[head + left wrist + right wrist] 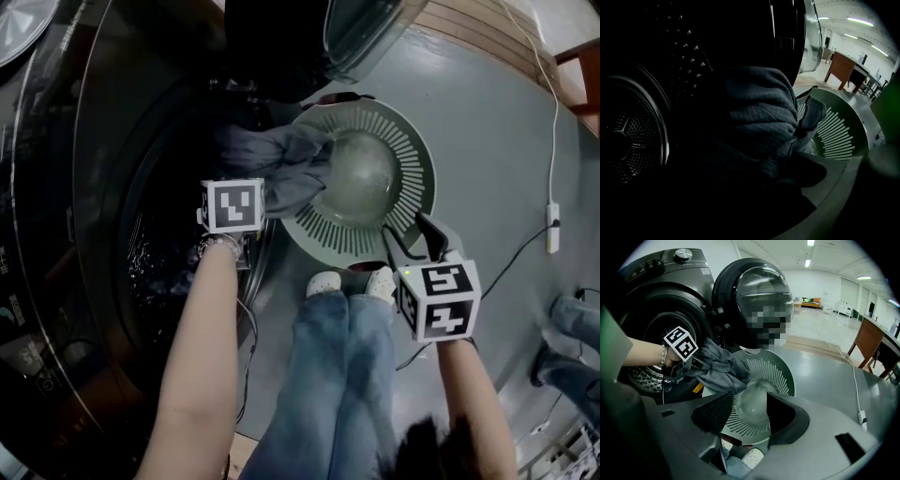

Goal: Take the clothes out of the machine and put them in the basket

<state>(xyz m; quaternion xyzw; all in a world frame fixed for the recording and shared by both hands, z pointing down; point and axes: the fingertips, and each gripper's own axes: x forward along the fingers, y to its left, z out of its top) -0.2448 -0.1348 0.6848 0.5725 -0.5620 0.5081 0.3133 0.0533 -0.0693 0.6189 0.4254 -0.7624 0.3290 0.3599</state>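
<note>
While the grey garment (281,169) drapes from the washing machine (122,187) onto the rim of the basket (417,155), our left gripper (691,365) gapes wide at it and the right gripper (749,408) is half-open, empty; we should push it fully in.

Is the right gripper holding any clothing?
No, the right gripper has its fingers apart, with only the basket showing between them.
</note>
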